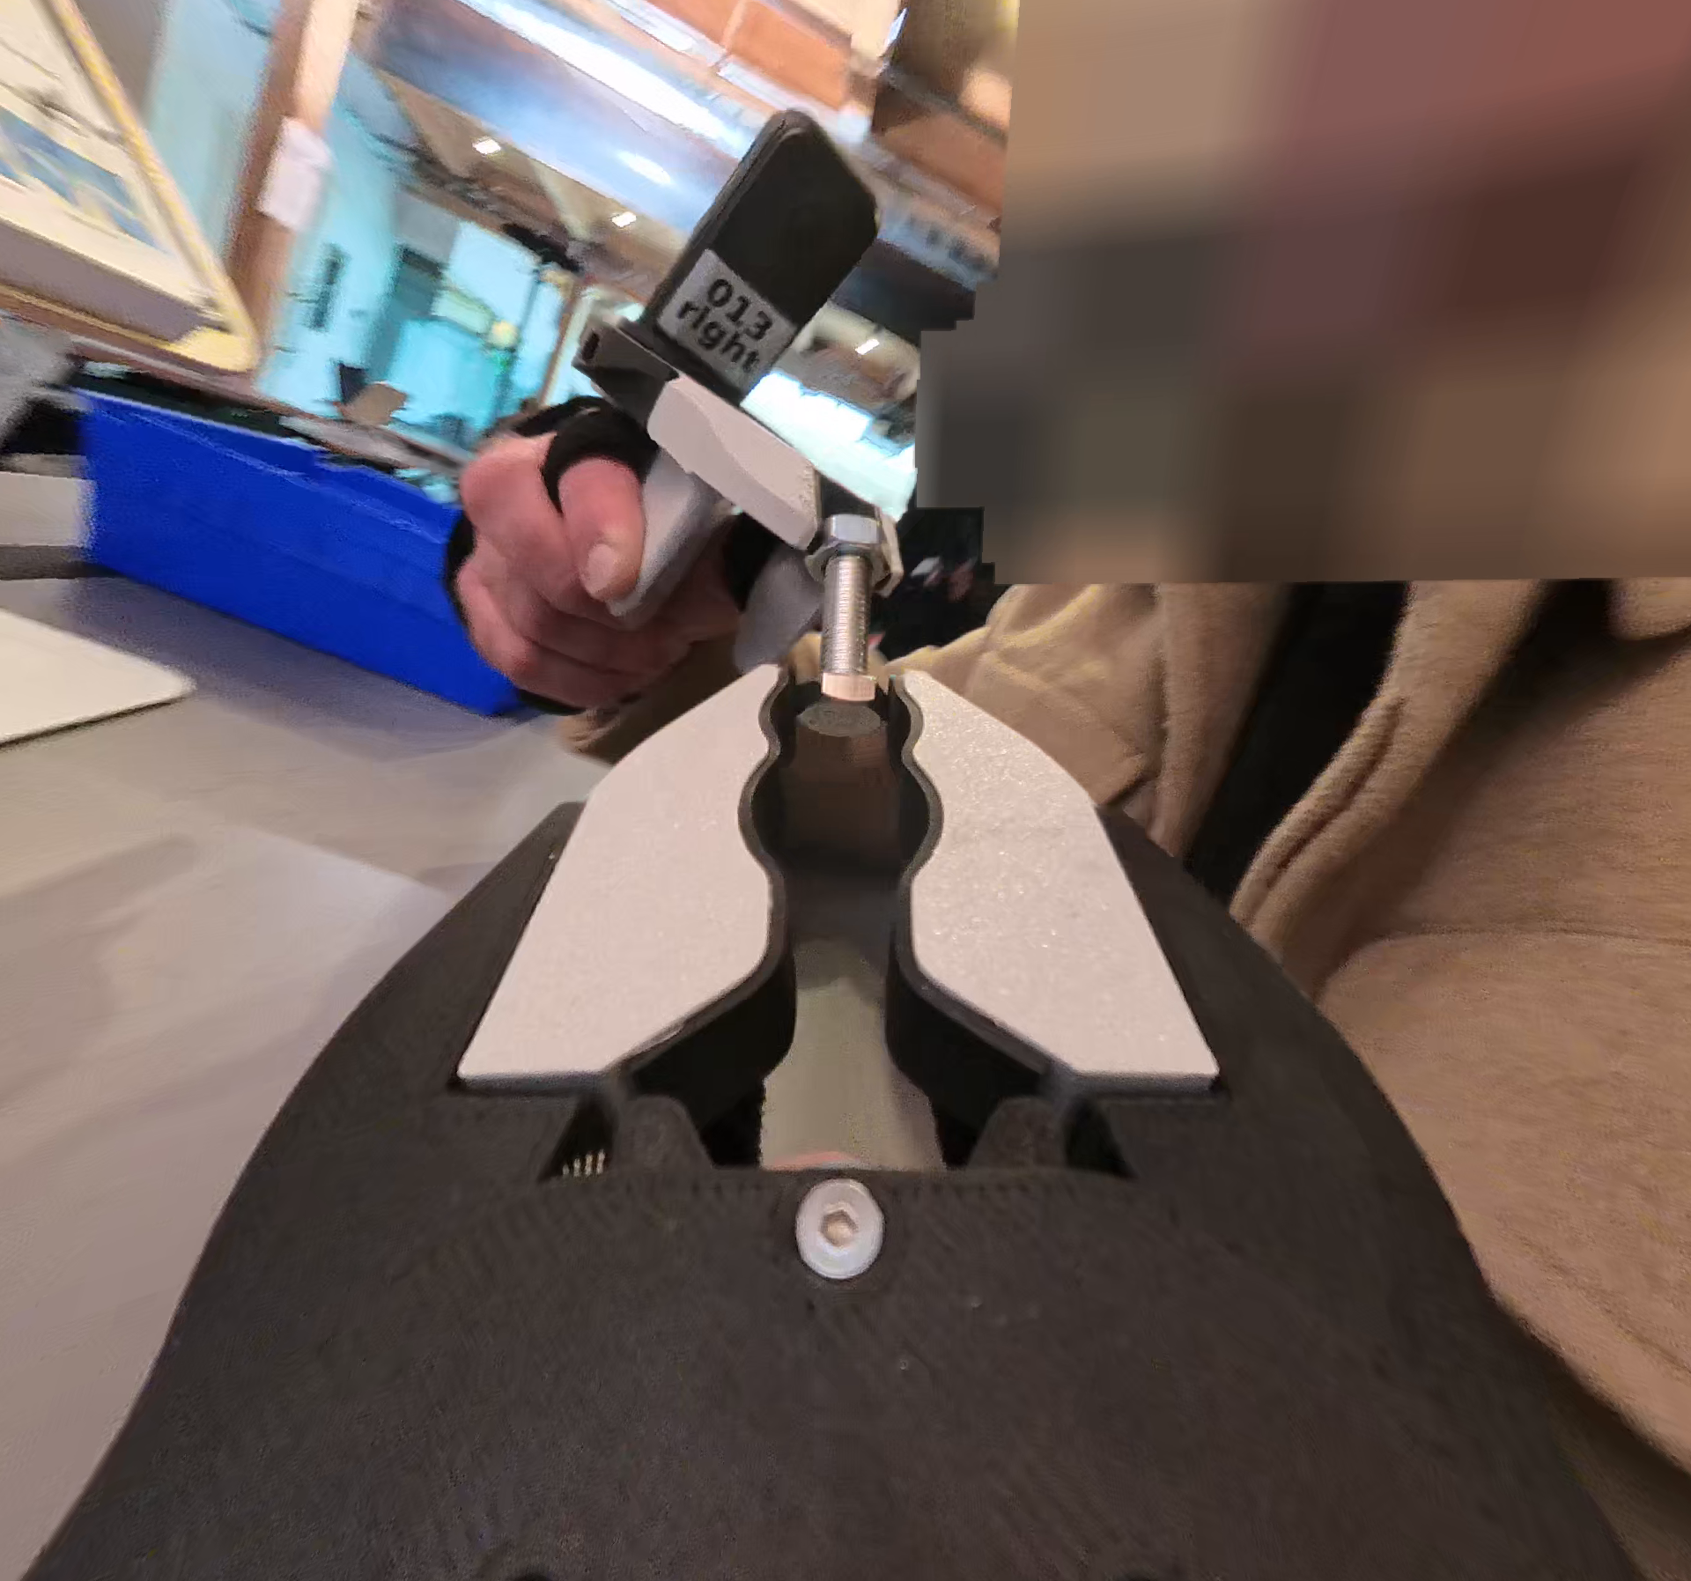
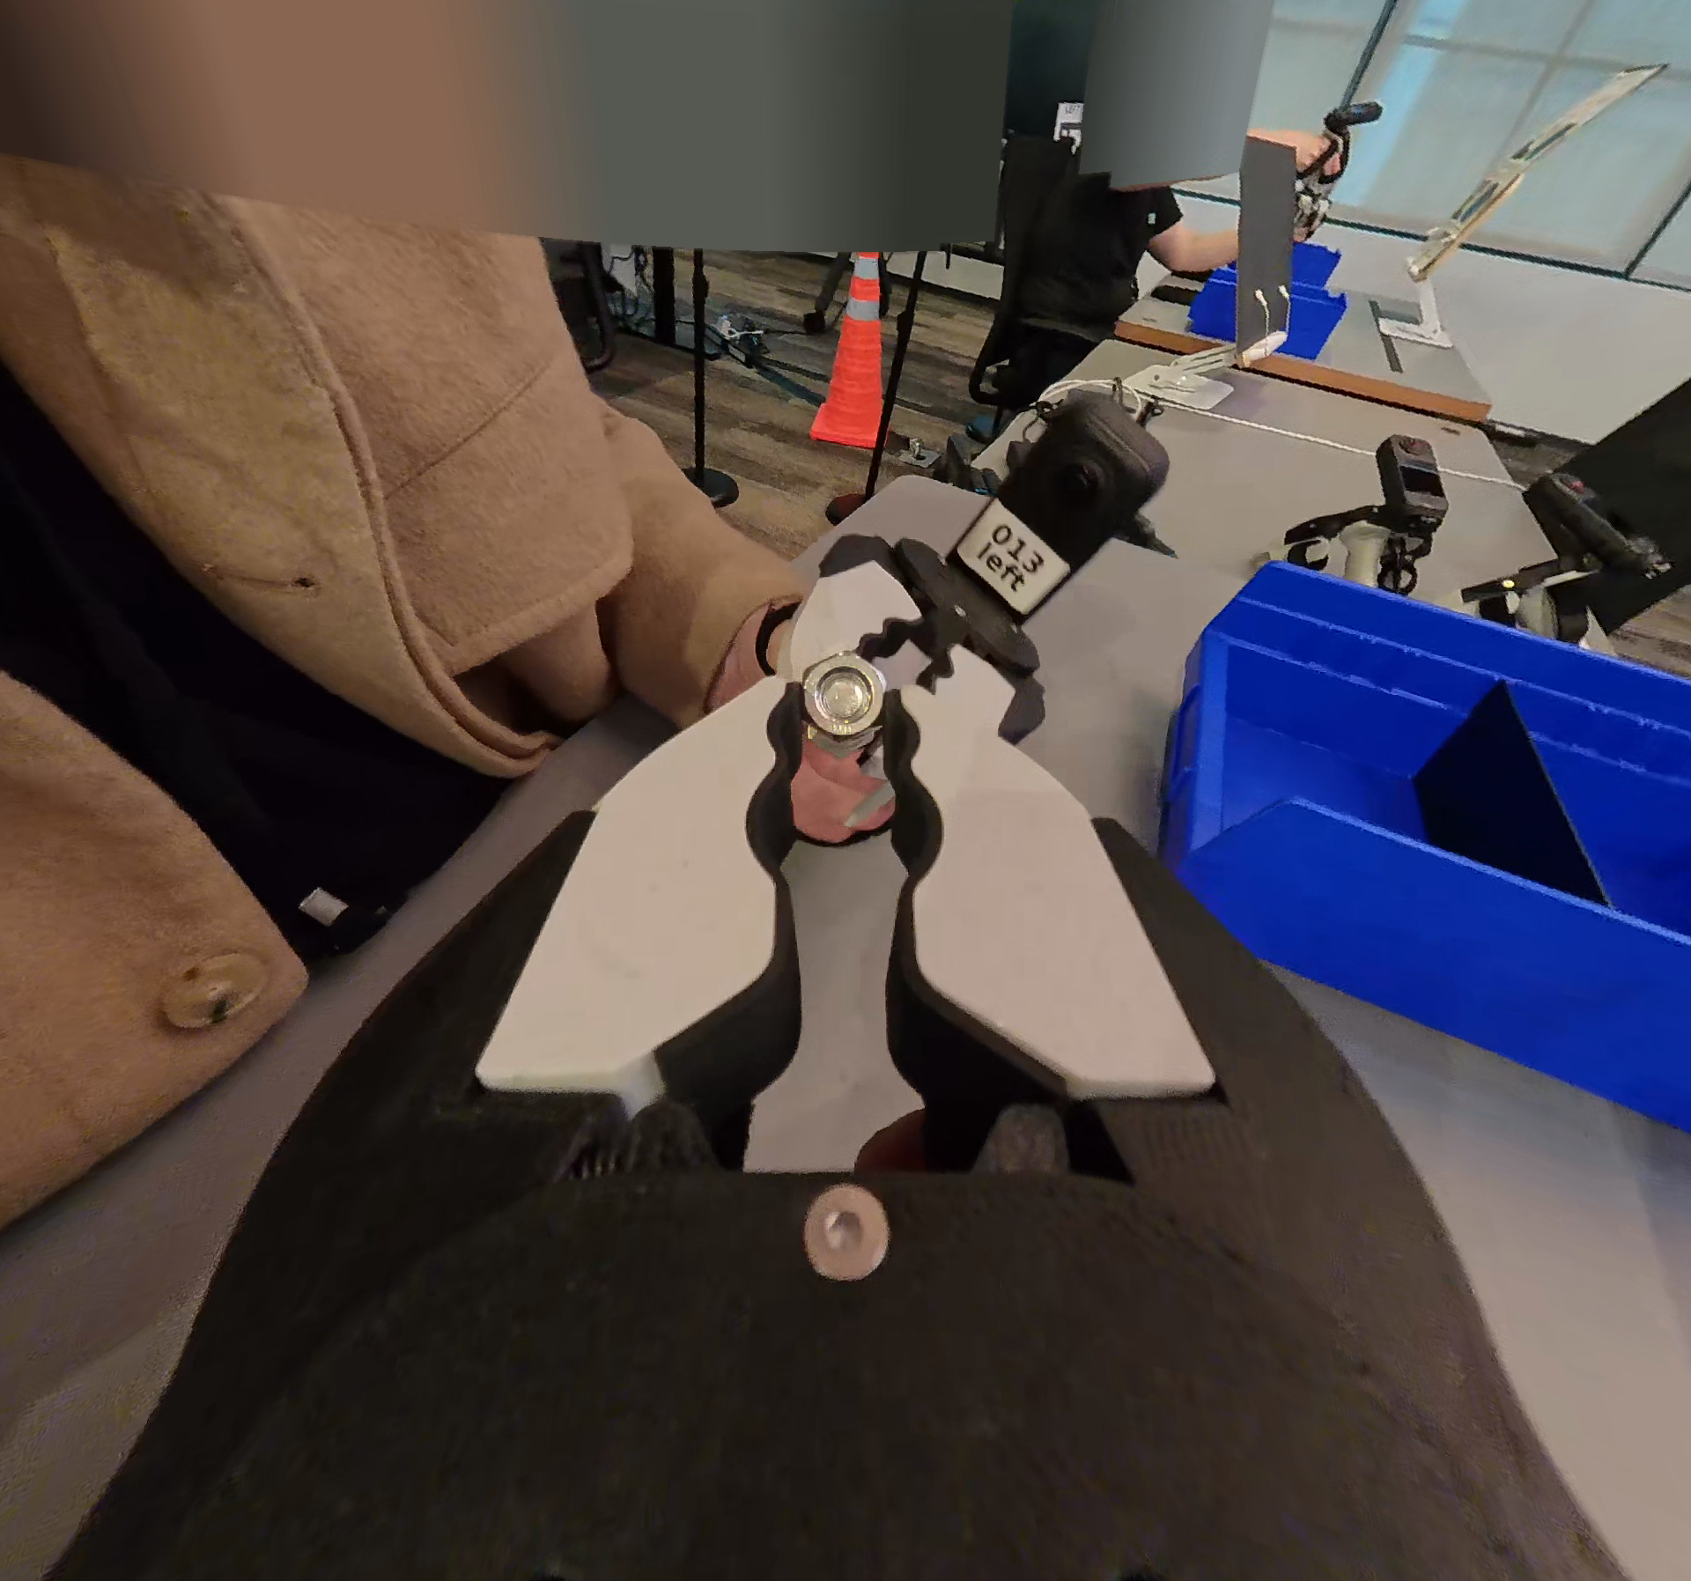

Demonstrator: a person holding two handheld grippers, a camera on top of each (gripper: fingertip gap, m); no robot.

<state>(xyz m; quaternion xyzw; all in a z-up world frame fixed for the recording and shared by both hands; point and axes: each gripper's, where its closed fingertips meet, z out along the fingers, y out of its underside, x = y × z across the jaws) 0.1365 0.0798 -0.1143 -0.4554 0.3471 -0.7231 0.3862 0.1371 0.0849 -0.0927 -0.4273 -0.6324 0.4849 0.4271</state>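
At frame centre, the left gripper (image 1: 840,695) pinches the hex head of a steel bolt (image 1: 837,613). The right gripper (image 2: 842,713) clamps the nut (image 1: 846,535) at its other end, above a grey table (image 1: 229,805) with 1 blue bin (image 2: 1427,823) at right.

Light: ceiling lamps (image 1: 485,146) are shining overhead, evenly bright.
Blur: background is smearing.
Edges: wide-angle lens is bending them.
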